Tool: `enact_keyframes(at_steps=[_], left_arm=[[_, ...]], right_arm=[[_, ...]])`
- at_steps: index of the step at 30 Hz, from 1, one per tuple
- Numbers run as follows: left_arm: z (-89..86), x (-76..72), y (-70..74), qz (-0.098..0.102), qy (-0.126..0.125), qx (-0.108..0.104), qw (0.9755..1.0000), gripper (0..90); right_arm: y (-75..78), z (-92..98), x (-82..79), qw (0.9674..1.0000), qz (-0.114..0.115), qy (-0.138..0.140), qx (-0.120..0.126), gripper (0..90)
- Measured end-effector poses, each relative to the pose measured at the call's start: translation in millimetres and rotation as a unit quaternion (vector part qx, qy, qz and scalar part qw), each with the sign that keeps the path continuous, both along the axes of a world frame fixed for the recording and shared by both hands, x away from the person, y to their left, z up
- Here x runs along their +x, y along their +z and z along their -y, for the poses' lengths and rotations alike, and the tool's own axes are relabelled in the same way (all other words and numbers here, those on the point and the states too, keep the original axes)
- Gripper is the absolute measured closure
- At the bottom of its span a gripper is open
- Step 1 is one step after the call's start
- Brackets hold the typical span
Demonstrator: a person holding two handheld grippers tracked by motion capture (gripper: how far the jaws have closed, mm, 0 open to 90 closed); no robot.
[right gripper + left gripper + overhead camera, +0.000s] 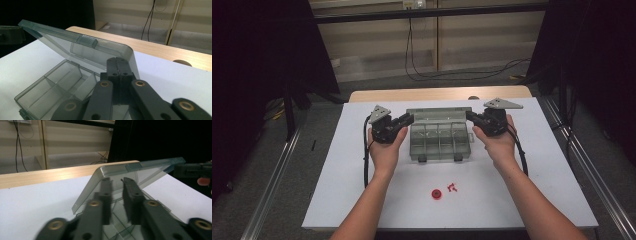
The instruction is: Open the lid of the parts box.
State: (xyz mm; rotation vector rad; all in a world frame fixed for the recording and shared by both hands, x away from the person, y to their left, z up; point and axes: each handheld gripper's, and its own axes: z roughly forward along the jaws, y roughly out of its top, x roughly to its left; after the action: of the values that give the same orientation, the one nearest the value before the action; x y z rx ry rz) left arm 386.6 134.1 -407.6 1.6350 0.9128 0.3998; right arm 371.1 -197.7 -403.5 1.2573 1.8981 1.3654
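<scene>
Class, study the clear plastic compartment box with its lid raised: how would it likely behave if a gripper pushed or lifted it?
The clear plastic box has thin walls and empty compartments, so it is probably light and would slide on the smooth white sheet. Its raised lid hinges at the back, so it may swing or drop shut. It looks rigid, perhaps brittle.
</scene>
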Motion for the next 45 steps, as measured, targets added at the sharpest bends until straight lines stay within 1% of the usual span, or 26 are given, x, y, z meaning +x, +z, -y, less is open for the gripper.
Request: enact_keyframes(at_steps=[1,4,5,6,8,10,12,13,14,16,18,19,20,21,22,25,26,27,28,29,31,37,39,42,44,45], left_arm=[[-1.8,0.2,-0.4,0.002,-0.001,0.002,1.0,68.0],[-8.6,2.1,-2.5,-0.004,-0.004,-0.005,1.0,61.1],[-9.6,2.9,-3.1,-0.004,-0.007,-0.011,0.9999,56.7],[-11.2,4.4,-3.6,-0.007,-0.006,-0.007,0.9999,52.4],[-10.9,6.3,-4.9,-0.009,0.001,-0.008,0.9999,40.7],[-9.5,8.6,-6.0,-0.012,0.004,-0.002,0.9999,29.3],[-7.0,12.0,-7.1,-0.022,0.011,0.013,0.9996,8.2],[-4.6,15.0,-7.9,-0.035,0.01,0.02,0.9992,0.0],[-3.1,16.8,-8.8,-0.039,0.007,0.024,0.9989,0.0],[-1.0,19.3,-10.3,-0.037,0.015,0.029,0.9988,0.0],[0.5,24.5,-12.7,-0.051,0.016,0.032,0.9981,0.0],[1.6,26.6,-14.0,-0.057,0.021,0.037,0.9975,0.6],[1.9,28.7,-15.5,-0.057,0.016,0.038,0.9975,3.5],[3.4,29.6,-16.7,-0.057,0.021,0.038,0.9974,5.6],[4.5,30.9,-17.8,-0.056,0.03,0.046,0.9969,8.1],[5.5,34.9,-19.3,-0.058,0.038,0.051,0.9963,18.6],[6.1,36.9,-19.3,-0.058,0.032,0.041,0.997,21.4],[6.7,37.7,-18.9,-0.056,0.029,0.042,0.9971,25.9],[8.8,38.2,-17.9,-0.051,0.034,0.048,0.9969,27.6],[10.4,38.3,-17.3,-0.05,0.039,0.047,0.9968,32.2],[12.0,39.6,-15.4,-0.051,0.05,0.056,0.9959,38.9],[12.5,41.3,-15.0,-0.046,0.052,0.053,0.9961,59.8],[11.8,41.7,-14.9,-0.046,0.048,0.047,0.9966,65.4],[12.2,41.4,-13.9,-0.044,0.054,0.054,0.9961,72.4],[11.2,41.8,-12.9,-0.041,0.063,0.054,0.9957,75.7],[10.6,41.6,-12.2,-0.042,0.073,0.058,0.9948,76.6]], right_arm=[[0.8,0.2,1.7,1.0,0.0,0.001,-0.002,90.0],[1.9,-0.5,4.6,1.0,-0.003,-0.001,0.0,90.0],[1.8,-1.1,5.6,1.0,-0.004,0.001,-0.001,90.0],[1.7,-1.8,6.1,1.0,-0.003,0.0,-0.002,90.0],[1.2,-3.4,8.0,1.0,-0.004,0.002,-0.005,90.0],[1.0,-4.5,9.4,1.0,-0.004,0.0,-0.005,90.0],[1.0,-4.8,11.4,1.0,-0.005,-0.001,-0.004,90.0],[1.0,-4.7,12.1,1.0,-0.006,0.0,-0.002,90.0],[1.1,-4.7,12.9,1.0,-0.008,0.001,0.001,90.0],[0.8,-4.3,14.8,1.0,-0.008,0.0,0.004,90.0],[0.8,-4.0,16.2,0.9999,-0.01,0.0,0.005,90.0],[1.0,-3.9,16.8,0.9999,-0.013,0.0,0.005,90.0],[1.2,-4.0,17.8,0.9999,-0.011,-0.001,0.004,90.0],[1.7,-4.3,18.3,0.9999,-0.013,-0.001,0.005,90.0],[2.2,-4.3,18.9,0.9999,-0.014,-0.002,0.004,90.0],[3.3,-4.9,20.9,0.9999,-0.014,-0.003,0.0,90.0],[3.4,-5.1,21.9,0.9999,-0.012,-0.003,0.0,90.0],[3.4,-5.5,22.9,0.9999,-0.012,-0.004,0.001,90.0],[3.6,-5.6,23.4,0.9999,-0.013,-0.004,0.001,90.0],[3.6,-6.2,24.3,0.9999,-0.012,-0.003,0.0,90.0],[4.0,-7.2,25.0,0.9999,-0.011,-0.004,-0.001,90.0],[6.8,-7.6,26.4,1.0,-0.005,-0.005,-0.005,90.0],[7.8,-7.3,26.7,1.0,-0.004,-0.005,-0.003,90.0],[9.0,-6.7,27.2,1.0,-0.003,-0.006,-0.007,90.0],[9.4,-6.2,27.5,0.9999,-0.001,-0.006,-0.01,90.0],[9.7,-6.3,27.5,0.9999,0.0,-0.005,-0.011,90.0]])
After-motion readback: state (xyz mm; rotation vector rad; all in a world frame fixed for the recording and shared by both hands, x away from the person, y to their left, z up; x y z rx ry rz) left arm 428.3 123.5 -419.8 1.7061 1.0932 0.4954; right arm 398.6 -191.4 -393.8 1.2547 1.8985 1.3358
